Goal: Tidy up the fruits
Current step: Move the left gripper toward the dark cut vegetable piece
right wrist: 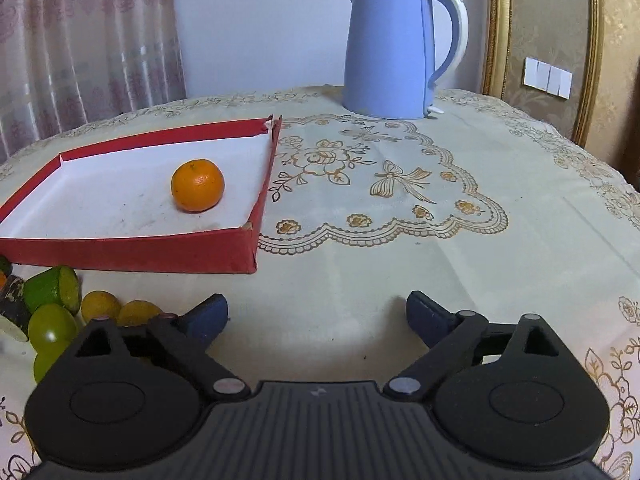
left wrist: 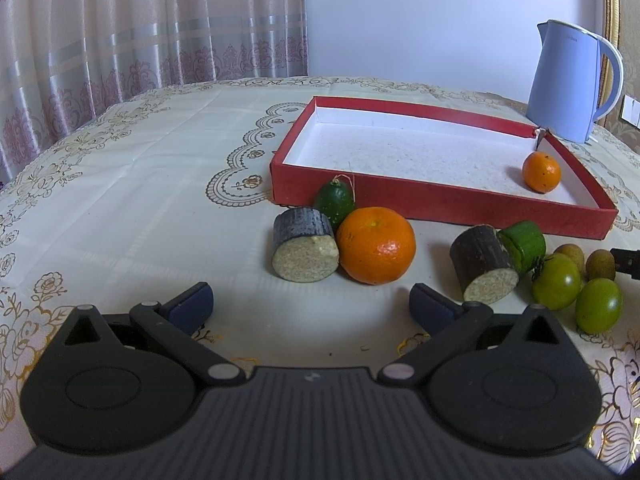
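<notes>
Two hand-held grippers hang over a table spread with a cream, gold-embroidered tablecloth (right wrist: 400,240). The left gripper (left wrist: 311,300) stands with its dark blue fingers (left wrist: 192,305) spread wide and nothing between them. The right gripper (right wrist: 317,314) is likewise wide apart and empty, only bare cloth between its pads.

Just beyond the left gripper, loose produce lies on the cloth: a dark-skinned cut cylinder (left wrist: 304,245) with a pale face touches a large orange (left wrist: 376,245), and a small dark green fruit (left wrist: 334,200) sits behind them against the box wall. To the right lie a second dark cut cylinder (left wrist: 482,264), a bright green cut piece (left wrist: 524,245) touching it, two green tomatoes (left wrist: 557,282) (left wrist: 599,306) and two small brown round fruits (left wrist: 600,265).

Behind the pile sits a shallow red box (left wrist: 400,200) with a white floor. It holds a single small orange (right wrist: 197,185), resting near the box's right-hand wall in the right wrist view and close to the front wall.

Farther back, a pale blue electric kettle (right wrist: 386,52) stands on the cloth, past the box's far right corner. Patterned pink curtains (left wrist: 140,32) and a plain wall close the scene.
</notes>
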`<move>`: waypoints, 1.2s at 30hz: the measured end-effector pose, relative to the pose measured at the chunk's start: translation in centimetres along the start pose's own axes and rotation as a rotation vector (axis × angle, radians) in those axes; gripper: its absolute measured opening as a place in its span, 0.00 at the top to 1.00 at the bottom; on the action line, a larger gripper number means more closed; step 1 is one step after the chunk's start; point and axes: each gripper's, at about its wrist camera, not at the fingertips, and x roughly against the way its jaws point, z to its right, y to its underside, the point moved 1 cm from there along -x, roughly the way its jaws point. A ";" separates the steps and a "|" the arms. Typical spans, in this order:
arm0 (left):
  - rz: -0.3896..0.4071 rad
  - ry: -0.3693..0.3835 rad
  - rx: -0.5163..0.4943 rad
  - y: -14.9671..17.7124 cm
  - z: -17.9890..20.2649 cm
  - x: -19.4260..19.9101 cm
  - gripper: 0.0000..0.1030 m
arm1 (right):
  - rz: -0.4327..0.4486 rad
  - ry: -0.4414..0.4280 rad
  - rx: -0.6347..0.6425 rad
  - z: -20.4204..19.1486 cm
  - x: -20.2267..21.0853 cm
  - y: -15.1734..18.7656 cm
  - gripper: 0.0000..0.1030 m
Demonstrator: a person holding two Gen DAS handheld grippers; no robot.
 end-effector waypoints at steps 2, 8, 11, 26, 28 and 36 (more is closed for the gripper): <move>0.001 0.010 0.002 0.1 -0.2 0.0 0.00 | -0.001 -0.003 -0.002 0.0 0.0 -0.1 0.05; -0.001 0.052 0.019 0.0 -1.0 0.1 0.00 | -0.003 -0.006 -0.003 0.0 0.0 0.0 0.05; 0.000 0.065 0.026 0.0 -1.3 0.3 0.00 | -0.003 -0.006 -0.003 0.0 0.0 0.0 0.04; 0.027 -0.042 -0.025 -2.1 -3.8 -0.7 0.00 | -0.003 -0.006 -0.003 0.0 0.0 0.0 0.04; 0.034 -0.059 -0.025 -2.2 -3.6 -1.0 0.00 | -0.003 -0.005 -0.002 0.0 0.0 0.0 0.04; 0.012 -0.091 0.003 -1.8 -3.8 -1.9 0.00 | -0.004 -0.005 -0.001 -0.1 0.1 0.0 0.04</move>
